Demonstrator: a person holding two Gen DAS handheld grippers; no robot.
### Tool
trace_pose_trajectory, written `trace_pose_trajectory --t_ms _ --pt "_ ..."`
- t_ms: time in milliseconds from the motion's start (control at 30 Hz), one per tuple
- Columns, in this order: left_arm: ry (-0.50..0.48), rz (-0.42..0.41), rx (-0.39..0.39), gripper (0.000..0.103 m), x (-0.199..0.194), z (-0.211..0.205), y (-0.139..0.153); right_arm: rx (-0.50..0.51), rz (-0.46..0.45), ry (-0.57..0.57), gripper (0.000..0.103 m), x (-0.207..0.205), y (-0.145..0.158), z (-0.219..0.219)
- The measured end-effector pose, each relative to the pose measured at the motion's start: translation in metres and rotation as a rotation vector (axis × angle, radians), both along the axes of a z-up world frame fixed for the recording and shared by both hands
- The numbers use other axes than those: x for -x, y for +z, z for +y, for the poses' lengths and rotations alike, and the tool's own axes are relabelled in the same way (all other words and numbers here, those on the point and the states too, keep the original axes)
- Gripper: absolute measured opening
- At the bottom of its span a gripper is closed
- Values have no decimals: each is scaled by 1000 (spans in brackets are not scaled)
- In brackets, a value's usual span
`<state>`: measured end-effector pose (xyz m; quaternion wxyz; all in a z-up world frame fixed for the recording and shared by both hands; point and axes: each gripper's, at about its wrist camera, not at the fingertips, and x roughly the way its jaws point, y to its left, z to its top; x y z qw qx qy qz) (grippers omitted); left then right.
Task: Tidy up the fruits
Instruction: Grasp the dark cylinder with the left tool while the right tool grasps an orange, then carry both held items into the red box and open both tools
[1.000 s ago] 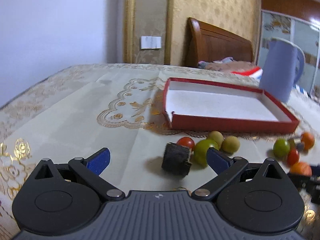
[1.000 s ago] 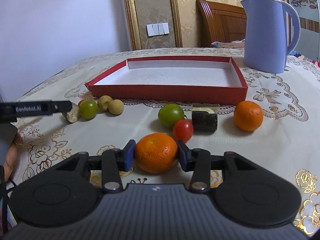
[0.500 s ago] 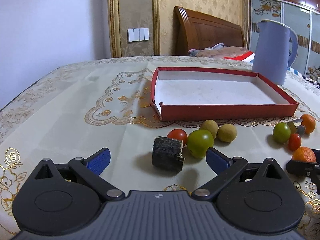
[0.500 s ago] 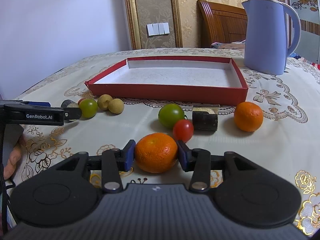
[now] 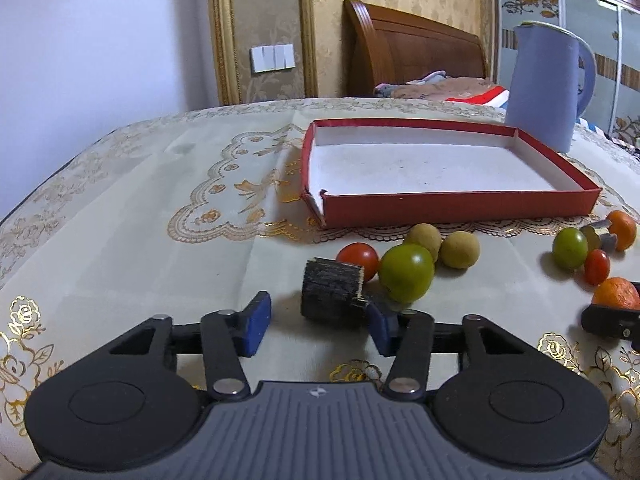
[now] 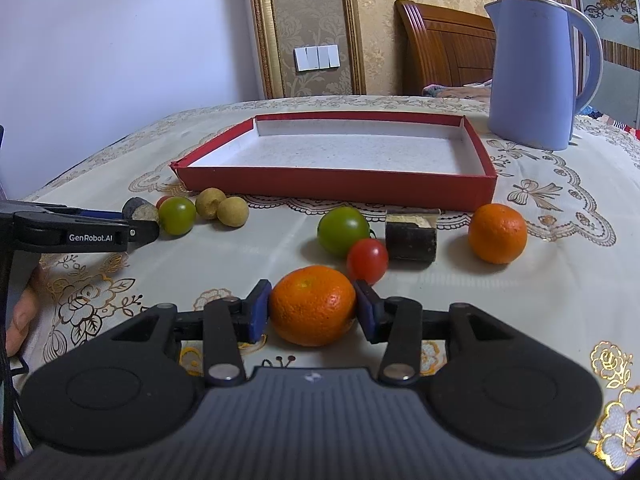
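My right gripper is shut on an orange that rests on the tablecloth in front of the red tray. Beyond it lie a red tomato, a green tomato, a dark bark-covered chunk and a second orange. My left gripper is closing. Another dark chunk sits at its tips, beside the right pad, with a gap to the left pad. Behind that chunk are a red tomato, a green tomato and two longans.
A blue kettle stands at the tray's far right corner. The table's edge curves away on the left. A person's hand shows at the left of the right wrist view. A wooden headboard stands behind the table.
The left jaws have narrowed from wide open to close around the dark chunk, and that view has rolled level. The right gripper and its orange have not moved.
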<state>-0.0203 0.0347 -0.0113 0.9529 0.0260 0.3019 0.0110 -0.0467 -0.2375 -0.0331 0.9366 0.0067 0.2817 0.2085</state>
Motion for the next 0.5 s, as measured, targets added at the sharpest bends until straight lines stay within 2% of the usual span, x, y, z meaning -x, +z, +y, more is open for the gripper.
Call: trace_pose_trajectory --t_ms 67,200,500 --pt "-27 -3 0 34 1 -2 0 1 0 0 43 0 0 0" --pt "-34 -2 -9 33 -1 -4 0 4 -1 0 43 0 0 0" --pt "-15 -6 60 32 4 -1 6 -8 -20 -4 42 3 1 -1"
